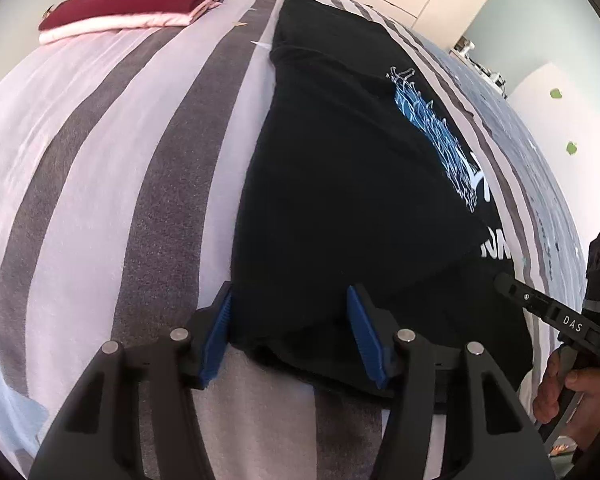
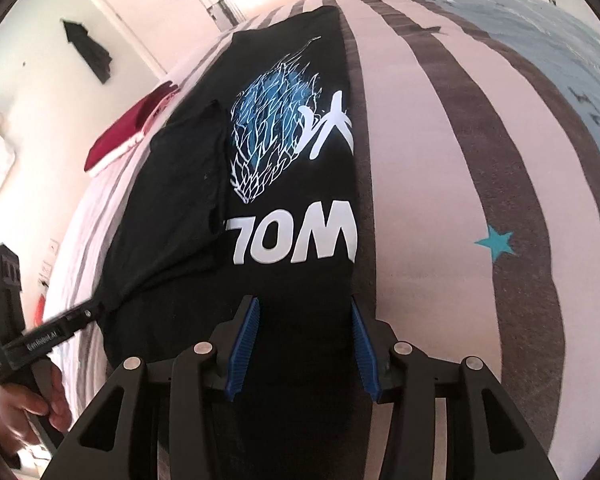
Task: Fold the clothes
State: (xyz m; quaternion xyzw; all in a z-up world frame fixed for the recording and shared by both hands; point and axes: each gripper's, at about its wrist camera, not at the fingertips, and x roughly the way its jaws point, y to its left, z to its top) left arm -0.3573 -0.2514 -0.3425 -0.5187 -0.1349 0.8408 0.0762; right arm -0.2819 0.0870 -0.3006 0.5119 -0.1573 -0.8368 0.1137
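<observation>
A black shirt (image 2: pixel 284 184) is lying lengthwise on the bed (image 1: pixel 100 152), already folded into a long narrow strip, with its blue-and-white print and white letters facing up. Its right long edge is running straight along a grey stripe of the bedcover, and a folded-over flap with a sleeve is covering its left part. The near end is sitting at the bed's near side, where both claws are working. To the right of the shirt the striped cover is lying bare, with a teal star (image 2: pixel 495 243) well apart from the cloth; to the left there is also open cover, as far as a stack of folded maroon and pink clothes (image 1: pixel 128 10) resting near the far corner. The left claw (image 1: pixel 290 334) is standing wide open, its blue pads straddling the near left corner of the shirt, with the cloth lying between them. The right claw (image 2: pixel 304 346) is likewise wide open, its pads on either side of the shirt's near right part, the right pad just at the shirt's right edge; whether the pads are touching the cloth cannot be told.
</observation>
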